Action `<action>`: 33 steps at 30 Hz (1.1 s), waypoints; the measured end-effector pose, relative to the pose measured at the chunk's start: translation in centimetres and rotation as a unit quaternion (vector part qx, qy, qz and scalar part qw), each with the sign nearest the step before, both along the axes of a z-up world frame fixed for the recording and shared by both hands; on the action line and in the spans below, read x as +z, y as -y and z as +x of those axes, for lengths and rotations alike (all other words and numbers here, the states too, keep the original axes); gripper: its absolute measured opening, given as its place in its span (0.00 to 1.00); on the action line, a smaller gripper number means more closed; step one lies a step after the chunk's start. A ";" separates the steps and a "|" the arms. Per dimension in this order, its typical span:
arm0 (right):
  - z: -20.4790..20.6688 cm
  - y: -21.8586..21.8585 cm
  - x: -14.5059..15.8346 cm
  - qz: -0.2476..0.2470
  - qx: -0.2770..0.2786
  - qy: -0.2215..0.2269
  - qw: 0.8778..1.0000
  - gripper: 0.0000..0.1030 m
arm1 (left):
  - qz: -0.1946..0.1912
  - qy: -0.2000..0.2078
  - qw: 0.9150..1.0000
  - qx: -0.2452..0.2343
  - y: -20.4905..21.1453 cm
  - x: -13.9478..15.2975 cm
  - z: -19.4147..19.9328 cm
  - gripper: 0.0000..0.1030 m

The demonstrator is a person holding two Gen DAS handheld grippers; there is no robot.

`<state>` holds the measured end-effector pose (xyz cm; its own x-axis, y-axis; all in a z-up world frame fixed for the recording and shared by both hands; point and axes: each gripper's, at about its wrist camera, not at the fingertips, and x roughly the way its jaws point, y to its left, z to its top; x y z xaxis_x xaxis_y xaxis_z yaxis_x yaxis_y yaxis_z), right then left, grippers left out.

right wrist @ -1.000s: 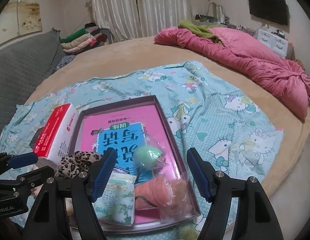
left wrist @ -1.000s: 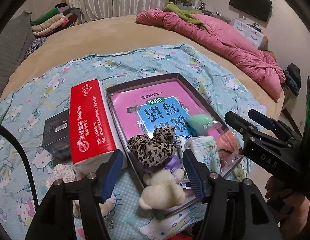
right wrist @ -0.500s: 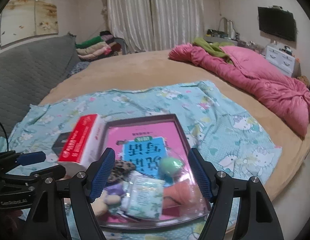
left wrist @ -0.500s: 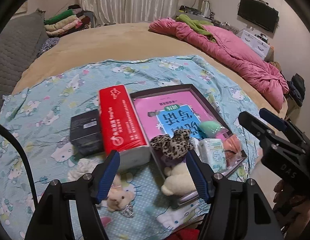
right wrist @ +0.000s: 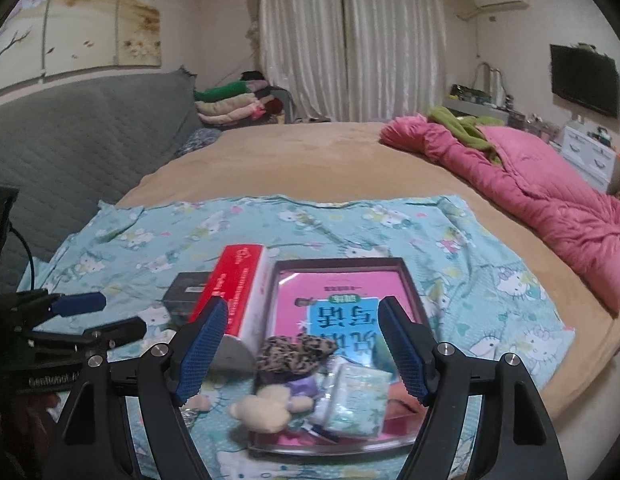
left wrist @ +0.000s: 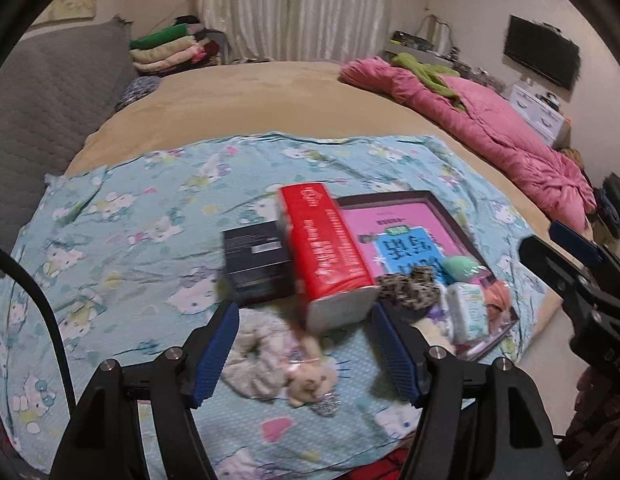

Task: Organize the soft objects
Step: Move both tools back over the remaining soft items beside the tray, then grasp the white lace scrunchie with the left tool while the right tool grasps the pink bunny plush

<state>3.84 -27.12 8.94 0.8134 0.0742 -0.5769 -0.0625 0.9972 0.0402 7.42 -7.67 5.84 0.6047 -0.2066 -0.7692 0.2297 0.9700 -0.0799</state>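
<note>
Lying at far left of the bed, w/ nothing on it, is a stretch of the Hello Kitty sheet [left wrist: 122, 248] (teal, cartoon print), spread over a tan bedcover [left wrist: 246, 96]. Moving right, a black box [left wrist: 256, 266] is sitting flat on the sheet, touching the long side of a red tissue pack [left wrist: 330, 256] that is standing just beside the tray's left rim. Nearer the cameras, a pale scrunchie [left wrist: 256, 354] and a small beige plush keychain [left wrist: 310, 380] are lying loose on the sheet, outside the tray, approx. between the fingers of the left gripper [left wrist: 306, 356]. That gripper is hovering w/ jaws spread and nothing pinched betw. them.

Next right, the dark-rimmed tray [right wrist: 410, 284] is holding a pink book [right wrist: 334, 292] laid flat. Piling up at its near end are soft items: a leopard-print scrunchie [right wrist: 296, 354], a cream plush toy [right wrist: 266, 410] w/ purple bit, hanging partly over the near-left rim, a floral tissue packet [right wrist: 356, 400], a mint-green sponge [left wrist: 462, 270] and sth. orange-pink [left wrist: 498, 296] (too blurred to name).

The right gripper [right wrist: 302, 356] is hanging above that pile, jaws wide and empty, touching none of it.

At far right a pink quilt [right wrist: 550, 200] is lying bunched along the bed edge, well apart from the tray.
</note>
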 end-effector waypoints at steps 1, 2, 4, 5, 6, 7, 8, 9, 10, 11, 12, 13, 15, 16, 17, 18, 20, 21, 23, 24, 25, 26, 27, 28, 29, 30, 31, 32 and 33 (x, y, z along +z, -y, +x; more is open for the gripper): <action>0.0 -0.5 0.0 -0.001 0.005 -0.001 1.000 0.76 | 0.000 0.000 1.000 0.006 -0.6 0.0 0.0 0.67; -0.1 -1.0 0.0 -0.003 0.011 -0.002 1.000 0.76 | -0.001 0.000 1.000 0.017 -1.6 -0.1 0.0 0.67; -0.1 -2.3 0.0 -0.010 0.027 -0.005 1.000 0.76 | -0.002 -0.003 1.000 0.030 -3.1 -0.4 0.2 0.67; -0.1 -2.9 -0.2 -0.013 0.033 -0.008 0.999 0.76 | -0.003 -0.005 0.999 0.034 -3.5 -0.5 0.3 0.67; 0.0 -3.5 -0.4 -0.012 0.039 -0.012 0.999 0.76 | -0.003 -0.007 0.999 0.041 -4.3 -0.8 0.4 0.67; 0.1 -4.0 -0.6 -0.009 0.046 -0.017 0.999 0.76 | -0.002 -0.009 0.999 0.046 -4.8 -1.0 0.5 0.67; 0.2 -4.4 -0.9 -0.009 0.052 -0.022 0.998 0.76 | -0.002 -0.012 0.999 0.052 -5.4 -1.3 0.5 0.67; 0.2 -4.9 -1.3 -0.010 0.058 -0.027 0.998 0.76 | -0.003 -0.016 0.998 0.058 -6.1 -1.8 0.6 0.67; 0.3 -5.5 -1.7 -0.014 0.064 -0.033 0.997 0.76 | -0.005 -0.019 0.998 0.062 -6.5 -2.1 0.7 0.67; 0.4 -6.1 -2.1 -0.018 0.071 -0.038 0.997 0.76 | -0.006 -0.023 0.998 0.066 -7.0 -2.5 0.8 0.67; 0.4 -6.7 -2.5 -0.024 0.079 -0.043 0.996 0.76 | -0.007 -0.029 0.997 0.071 -7.5 -3.1 0.9 0.67; 0.5 -7.4 -3.0 -0.028 0.086 -0.050 0.995 0.76 | -0.009 -0.034 0.997 0.074 -7.8 -3.5 0.9 0.67; 0.6 -8.4 -4.1 -0.036 0.099 -0.060 0.993 0.76 | -0.015 -0.044 0.996 0.076 -8.4 -4.6 1.1 0.67; 0.7 -9.1 -4.9 -0.043 0.106 -0.068 0.991 0.76 | -0.016 -0.048 0.996 0.077 -8.5 -5.1 1.2 0.67; 0.7 -9.4 -5.3 -0.045 0.111 -0.073 0.990 0.76 | -0.020 -0.052 0.996 0.075 -8.7 -5.7 1.3 0.67; 0.7 -10.1 -6.1 -0.048 0.120 -0.081 0.988 0.76 | -0.022 -0.056 0.995 0.074 -8.8 -6.2 1.3 0.67; 0.9 -10.7 -7.2 -0.056 0.128 -0.095 0.986 0.76 | -0.026 -0.064 0.995 0.069 -8.8 -7.1 1.5 0.67; 0.9 -11.1 -7.9 -0.058 0.133 -0.101 0.984 0.76 | -0.030 -0.068 0.995 0.068 -8.8 -7.8 1.6 0.67; 1.1 -11.9 -9.4 -0.066 0.144 -0.115 0.981 0.76 | -0.030 -0.075 0.995 0.064 -8.7 -8.8 2.0 0.67; 1.2 -12.1 -10.0 -0.069 0.147 -0.121 0.979 0.76 | -0.031 -0.078 0.995 0.062 -8.6 -9.5 2.2 0.67; 1.4 -12.4 -10.6 -0.072 0.151 -0.128 0.978 0.76 | -0.032 -0.080 0.994 0.061 -8.6 -9.9 2.4 0.67; 1.5 -12.6 -11.2 -0.074 0.154 -0.134 0.976 0.76 | -0.032 -0.084 0.994 0.059 -8.5 -10.4 2.7 0.67; 1.7 -13.0 -12.0 -0.078 0.157 -0.143 0.974 0.76 | -0.034 -0.089 0.994 0.056 -8.5 -11.2 3.1 0.67; 1.9 -13.3 -12.5 -0.080 0.160 -0.148 0.973 0.76 | -0.035 -0.092 0.994 0.055 -8.5 -11.6 3.3 0.67; 2.1 -13.5 -13.1 -0.083 0.162 -0.154 0.971 0.76 | -0.035 -0.100 0.993 0.053 -8.4 -12.3 3.7 0.67; 2.3 -13.8 -13.6 -0.086 0.164 -0.158 0.970 0.76 | -0.036 -0.103 0.993 0.049 -8.3 -12.8 4.0 0.67; 2.5 -14.1 -14.1 -0.087 0.168 -0.162 0.968 0.76 | -0.036 -0.106 0.993 0.047 -8.2 -13.2 4.2 0.67; 2.7 -14.4 -14.7 -0.092 0.170 -0.168 0.967 0.76 | -0.035 -0.108 0.992 0.045 -8.1 -13.4 4.3 0.67; 2.9 -14.6 -15.1 -0.095 0.172 -0.172 0.965 0.76 | -0.034 -0.111 0.992 0.042 -8.0 -13.9 4.6 0.67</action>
<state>6.77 -12.51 -6.14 0.5177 0.1715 -0.8382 -0.4068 0.9112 -0.0649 12.03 0.36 -8.01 0.4399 -0.2189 -0.8710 0.1169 0.9755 -0.1862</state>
